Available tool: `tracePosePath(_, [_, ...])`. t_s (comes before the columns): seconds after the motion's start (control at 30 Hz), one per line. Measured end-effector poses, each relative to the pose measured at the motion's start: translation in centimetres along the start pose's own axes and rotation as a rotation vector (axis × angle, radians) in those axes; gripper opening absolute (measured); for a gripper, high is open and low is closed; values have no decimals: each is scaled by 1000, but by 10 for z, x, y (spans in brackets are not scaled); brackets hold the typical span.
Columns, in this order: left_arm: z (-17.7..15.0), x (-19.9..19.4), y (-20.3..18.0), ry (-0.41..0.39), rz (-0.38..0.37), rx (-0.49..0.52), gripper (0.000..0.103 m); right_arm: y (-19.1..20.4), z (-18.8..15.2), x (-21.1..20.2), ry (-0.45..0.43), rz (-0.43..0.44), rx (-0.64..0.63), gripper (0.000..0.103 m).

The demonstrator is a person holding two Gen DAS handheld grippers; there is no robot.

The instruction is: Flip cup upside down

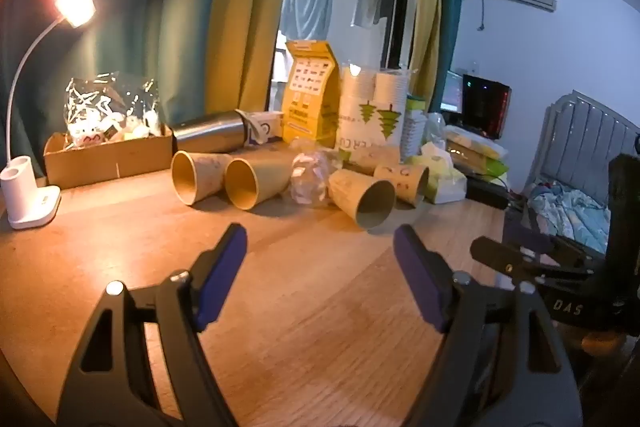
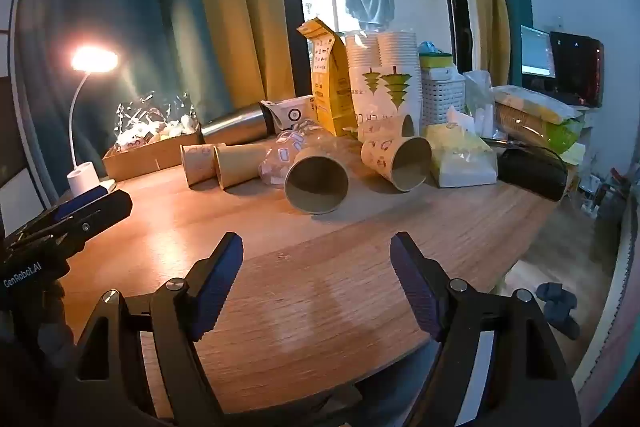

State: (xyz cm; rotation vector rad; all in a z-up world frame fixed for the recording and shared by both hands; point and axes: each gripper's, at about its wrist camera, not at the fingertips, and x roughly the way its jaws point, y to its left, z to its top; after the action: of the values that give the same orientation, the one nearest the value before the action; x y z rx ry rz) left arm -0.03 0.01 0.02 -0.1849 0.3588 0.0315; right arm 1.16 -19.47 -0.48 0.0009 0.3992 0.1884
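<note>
The wooden table (image 2: 280,307) is taking up most of the view, with 4 paper cups lying on their sides along the far half; the nearest cup (image 2: 317,183) is pointing its mouth at us. The left gripper (image 1: 320,239) and right gripper (image 2: 316,247) are both hovering wide apart, gripping nothing.

Warm-toned wooden tabletop (image 2: 320,279), bare across the near half. Along the far edge: white desk lamp (image 1: 28,195), shallow cardboard box (image 1: 108,159), steel flask (image 2: 234,129) on its side, five paper cups (image 2: 316,183) lying on their sides, crumpled clear plastic wrapper (image 1: 308,175), yellow paper bag (image 1: 310,95), sleeve of stacked cups (image 2: 382,79), tissue pack (image 2: 460,159).
</note>
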Motion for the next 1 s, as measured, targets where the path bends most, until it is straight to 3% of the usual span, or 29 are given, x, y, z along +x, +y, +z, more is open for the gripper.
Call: tracePosePath(1.0, [-2,3,-3,9,9,31,77,0,-1,0,6,16,7,79])
